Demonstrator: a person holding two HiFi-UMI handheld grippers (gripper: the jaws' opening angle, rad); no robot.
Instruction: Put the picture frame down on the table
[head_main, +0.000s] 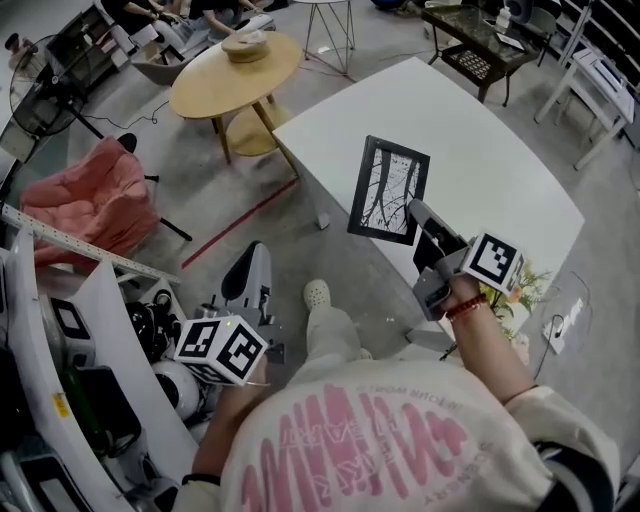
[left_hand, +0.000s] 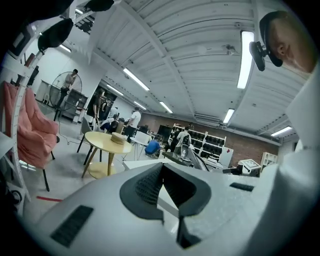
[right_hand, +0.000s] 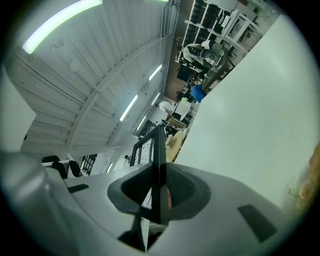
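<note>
The jaws of the right gripper (right_hand: 159, 192) are clenched on the lower edge of a black picture frame (right_hand: 159, 155), which stands edge-on between the pads and rises almost upright from them. From the head view the frame hangs in the air over the near edge of the white table (head_main: 500, 150), touching nothing but the jaws.

The frame looks thin, stiff and light. Its front is probably glazed, so it is likely to be fragile and to dislike a hard landing on one corner. Pinched along a single edge, it could swing or slip in the pads if tipped quickly. A hold on the rim, not the pane, looks the safer place, and laying it flat would call for a slow tilt.

The left gripper (left_hand: 162, 172) hangs low beside the person's knee, its jaws drawn together with nothing between them, well apart from the frame.

No object shows on the part of the table top that is in view, so nothing appears to bar the way down. At the table's near corner, beside the right wrist, is a patch of yellow flowers (head_main: 527, 285). On the floor are the person's white shoe (head_main: 316, 294) and a strip of red tape (head_main: 240, 222). Farther off stand a round wooden table (head_main: 230, 80) and a chair draped in pink cloth (head_main: 85, 205).
</note>
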